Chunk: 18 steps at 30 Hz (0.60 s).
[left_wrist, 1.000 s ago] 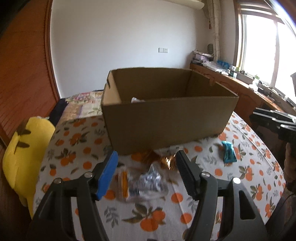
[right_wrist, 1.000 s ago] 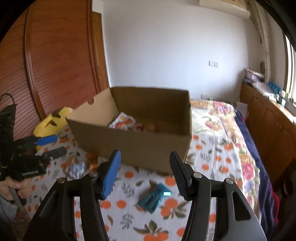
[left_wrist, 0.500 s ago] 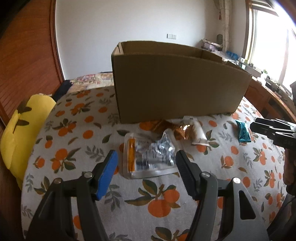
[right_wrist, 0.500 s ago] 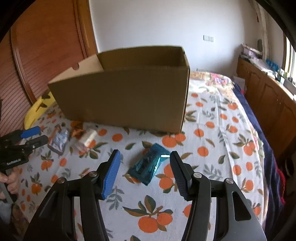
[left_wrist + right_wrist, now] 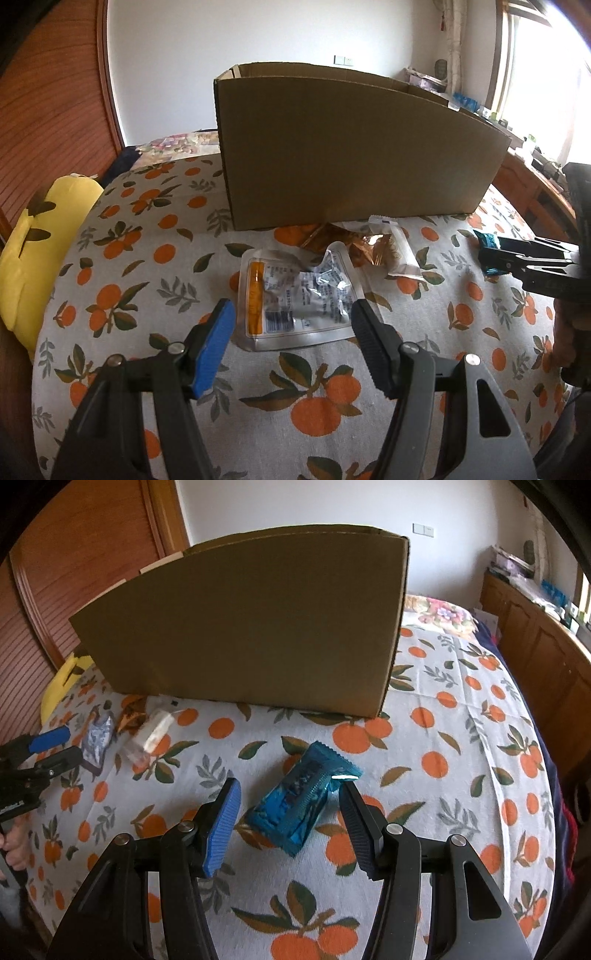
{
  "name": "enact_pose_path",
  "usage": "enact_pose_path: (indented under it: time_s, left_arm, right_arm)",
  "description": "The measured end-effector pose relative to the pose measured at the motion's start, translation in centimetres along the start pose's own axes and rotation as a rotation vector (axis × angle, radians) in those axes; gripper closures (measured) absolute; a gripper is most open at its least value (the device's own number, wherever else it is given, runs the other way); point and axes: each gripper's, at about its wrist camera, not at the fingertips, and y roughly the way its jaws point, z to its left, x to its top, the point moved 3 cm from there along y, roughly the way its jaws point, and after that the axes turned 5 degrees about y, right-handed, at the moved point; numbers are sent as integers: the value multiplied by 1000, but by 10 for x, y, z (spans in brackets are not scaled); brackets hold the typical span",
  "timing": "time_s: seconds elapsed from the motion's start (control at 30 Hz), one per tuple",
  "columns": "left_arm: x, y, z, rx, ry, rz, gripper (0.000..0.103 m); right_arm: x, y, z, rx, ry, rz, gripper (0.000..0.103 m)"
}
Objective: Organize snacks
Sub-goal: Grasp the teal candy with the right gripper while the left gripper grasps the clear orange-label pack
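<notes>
L wrist view first: my left gripper (image 5: 291, 323) sits low centre of frame, jaws apart w/ nothing between them, and the clear foil pouch (image 5: 295, 295) lies flat on the orange-print cloth (image 5: 122, 280) straight ahead, its near edge just beyond the fingertips and roughly as wide as the gap. Its long axis runs away from me, toward the cardboard box (image 5: 351, 155) filling the upper middle; orange strip down its left side, crinkled silver contents, printed label. Just past it, right of centre, an amber wrapper (image 5: 351, 242) and a white bar (image 5: 397, 251) lie touching each other near the box foot. R wrist view: right gripper (image 5: 288, 810) also spread wide, empty, w/ the blue packet (image 5: 301, 799) lying between the fingers in mid-frame, long axis slanting lower left to upper right; glossy teal, crimped end glinting by the right finger. So each side has its own target: pouch for L, packet for R. I judge R is nearer to closing; L needs a short push fwd. Yellow plush (image 5: 37, 243) at far left edge, out of play.
</notes>
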Motion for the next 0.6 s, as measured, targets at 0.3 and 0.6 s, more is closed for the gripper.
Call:
enact_pose_path:
  time_s: [0.3,0.6]
  left_arm:
    - [2,5,-3,5,8,14,37]
    - [13,16,-7,-4,-8,27,36]
  right_arm:
    - [-2,6,7,-46,-43,-9,48]
    - [-3,10,16,-84,-65,-11,48]
